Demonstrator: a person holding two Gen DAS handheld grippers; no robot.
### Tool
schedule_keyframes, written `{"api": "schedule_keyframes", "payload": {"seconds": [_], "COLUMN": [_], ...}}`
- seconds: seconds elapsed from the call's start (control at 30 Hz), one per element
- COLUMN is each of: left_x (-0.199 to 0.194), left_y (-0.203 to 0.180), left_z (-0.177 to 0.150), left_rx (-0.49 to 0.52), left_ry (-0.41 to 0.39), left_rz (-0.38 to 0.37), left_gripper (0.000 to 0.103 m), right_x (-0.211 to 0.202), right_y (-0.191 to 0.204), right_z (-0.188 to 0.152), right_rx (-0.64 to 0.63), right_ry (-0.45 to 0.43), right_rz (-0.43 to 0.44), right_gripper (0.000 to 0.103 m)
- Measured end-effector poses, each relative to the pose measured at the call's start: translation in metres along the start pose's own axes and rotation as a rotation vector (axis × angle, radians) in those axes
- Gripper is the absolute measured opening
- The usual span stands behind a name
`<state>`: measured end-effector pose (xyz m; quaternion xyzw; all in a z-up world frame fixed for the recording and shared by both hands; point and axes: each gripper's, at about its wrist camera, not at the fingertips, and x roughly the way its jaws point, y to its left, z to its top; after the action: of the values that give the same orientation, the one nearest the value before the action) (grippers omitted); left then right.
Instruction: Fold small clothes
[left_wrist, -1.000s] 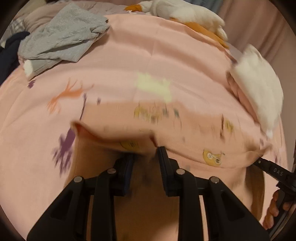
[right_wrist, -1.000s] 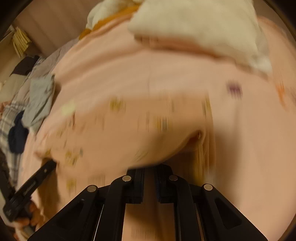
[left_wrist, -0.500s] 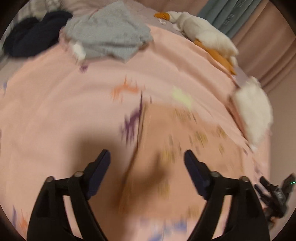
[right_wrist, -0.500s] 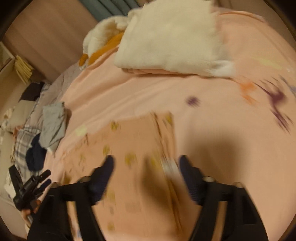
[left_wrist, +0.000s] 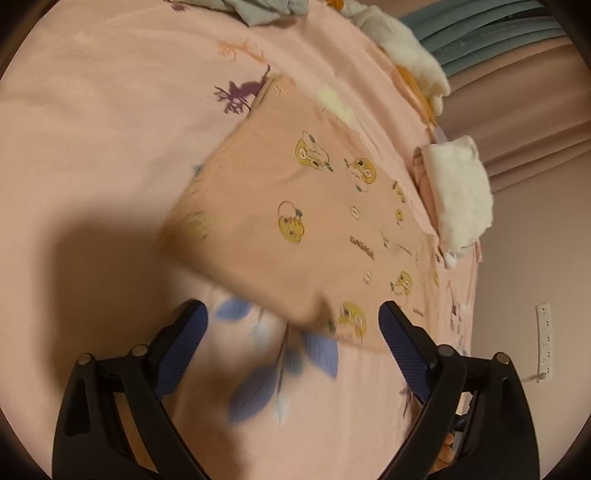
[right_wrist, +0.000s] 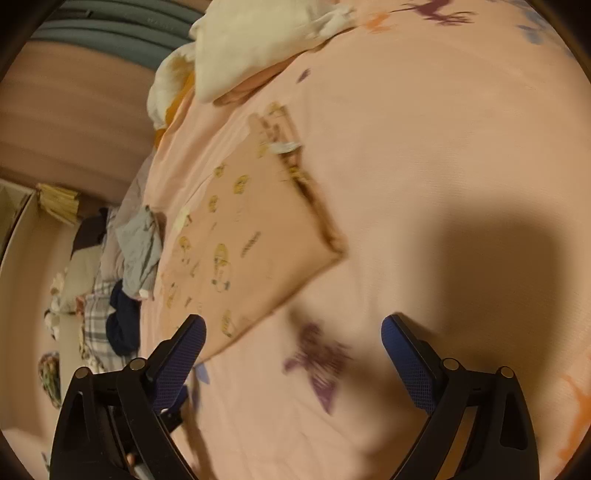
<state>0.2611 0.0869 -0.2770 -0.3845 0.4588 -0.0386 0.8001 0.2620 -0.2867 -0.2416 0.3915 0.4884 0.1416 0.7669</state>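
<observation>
One word is showing clearly: "GAGAGA", printed in small dark capitals on the peach garment (left_wrist: 295, 206) lying folded on the bed, among its yellow cartoon figures. A second small print near the garment's right edge is staying too blurred to read.

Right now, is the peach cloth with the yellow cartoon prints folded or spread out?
Folded. The peach cloth lies flat on the bedsheet as a compact rectangle, with a thick layered edge showing in the right wrist view.
</observation>
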Motion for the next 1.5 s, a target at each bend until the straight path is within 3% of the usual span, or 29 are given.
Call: {"api": "schedule_keyframes", "payload": {"seconds": [0.07,0.1,0.13,0.2,0.23,0.27,0.3,0.33,0.37,0.53,0.6,0.83,0.93,0.97,1.03,1.1,1.13,1.17,1.23,1.3,1.4,1.5], "left_x": [0.005,0.007,0.011,0.023,0.027,0.028,0.027,0.027,0.025,-0.011,-0.026,-0.079,-0.068,-0.059,-0.039,-0.023,-0.020,-0.020,-0.012,-0.005,0.012,0.025], "left_y": [-0.003,-0.003,-0.002,-0.001,-0.002,-0.004,-0.004,-0.006,-0.009,-0.014,-0.020,-0.021,-0.019,-0.010,0.007,0.019,0.023,0.022,0.017,0.010,0.000,-0.002], "left_z": [0.008,0.014,0.020,0.029,0.032,0.034,0.034,0.033,0.032,0.022,0.014,-0.033,-0.039,-0.037,-0.034,-0.033,-0.033,-0.031,-0.022,-0.012,0.006,0.025], "left_rx": [-0.027,-0.055,-0.079,-0.104,-0.092,-0.069,-0.047,-0.030,-0.016,0.061,0.116,0.204,0.255,0.208,0.095,0.007,-0.022,-0.032,-0.038,-0.048,-0.057,-0.131], "left_ry": [-0.055,-0.071,-0.086,-0.088,-0.090,-0.104,-0.110,-0.115,-0.126,-0.232,-0.273,-0.305,-0.245,-0.201,-0.123,-0.083,-0.093,-0.119,-0.093,-0.057,-0.083,-0.135], "left_rz": [-0.004,0.001,0.002,0.031,0.053,0.082,0.103,0.111,0.116,0.139,0.160,0.126,0.174,0.168,0.108,0.059,0.037,0.008,-0.064,-0.120,-0.109,-0.110], "left_gripper": [0.093,0.087,0.066,0.036,0.020,0.010,0.010,0.008,0.008,0.004,0.004,0.003,0.005,0.008,0.033,0.042,0.045,0.050,0.073,0.081,0.081,0.080], "right_x": [0.014,0.015,0.009,0.019,0.023,0.027,0.032,0.036,0.038,0.010,-0.009,-0.066,-0.094,-0.095,-0.085,-0.063,-0.054,-0.046,-0.022,-0.003,0.012,0.036], "right_y": [0.008,0.010,0.004,0.011,0.012,0.014,0.016,0.016,0.014,0.005,0.011,0.018,0.011,0.011,0.003,-0.001,-0.004,-0.005,-0.006,-0.006,0.001,0.008], "right_z": [0.006,0.008,0.004,0.012,0.013,0.016,0.019,0.021,0.023,0.019,0.013,-0.012,-0.025,-0.026,-0.024,-0.022,-0.022,-0.023,-0.023,-0.021,-0.012,0.005], "right_rx": [-0.007,-0.011,-0.020,-0.043,-0.045,-0.054,-0.068,-0.072,-0.062,-0.025,-0.062,-0.125,-0.164,-0.177,-0.129,-0.098,-0.083,-0.075,-0.045,-0.006,0.012,0.063], "right_ry": [-0.014,-0.040,-0.059,-0.102,-0.112,-0.125,-0.128,-0.121,-0.106,-0.135,-0.140,-0.182,-0.251,-0.259,-0.200,-0.092,-0.065,-0.052,-0.025,-0.019,-0.061,-0.055], "right_rz": [-0.002,-0.007,-0.006,-0.023,-0.035,-0.056,-0.076,-0.093,-0.095,0.069,0.103,0.150,0.137,0.091,-0.005,0.002,0.015,0.019,0.005,0.056,0.116,0.173], "right_gripper": [0.096,0.096,0.093,0.083,0.068,0.047,0.034,0.011,0.008,0.006,0.006,0.002,0.002,0.002,0.002,0.008,0.022,0.044,0.069,0.073,0.073,0.073]}}
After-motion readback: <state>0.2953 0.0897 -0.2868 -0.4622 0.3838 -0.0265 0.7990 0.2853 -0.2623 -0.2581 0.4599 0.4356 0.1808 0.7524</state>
